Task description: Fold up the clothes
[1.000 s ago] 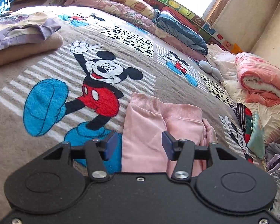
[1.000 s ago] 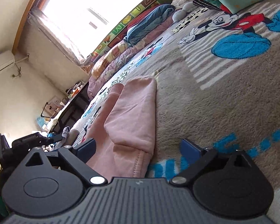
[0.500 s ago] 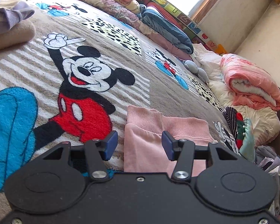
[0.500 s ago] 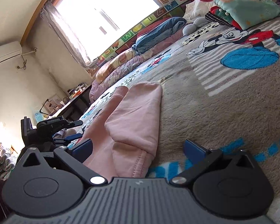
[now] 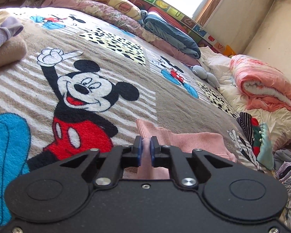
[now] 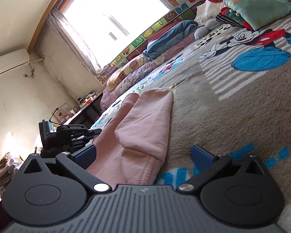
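A pink garment (image 5: 192, 140) lies partly folded on a Mickey Mouse blanket (image 5: 106, 58). My left gripper (image 5: 145, 150) is shut on the pink garment near its ribbed edge, with pink cloth pinched between the blue pads. In the right wrist view the same pink garment (image 6: 145, 124) stretches away from the camera. My right gripper (image 6: 143, 155) stands open around its near hem, one finger on each side. The left gripper (image 6: 75, 134) shows at the garment's left side in that view.
Folded clothes (image 5: 3, 38) sit at the left. Rolled quilts and pillows (image 5: 164, 33) line the far edge below the window. A pink rolled quilt (image 5: 261, 85) and a heap of garments (image 5: 261, 141) lie to the right.
My left gripper has closed from open onto the pink garment's edge. The right gripper has stayed open and tilted a little at the hem.
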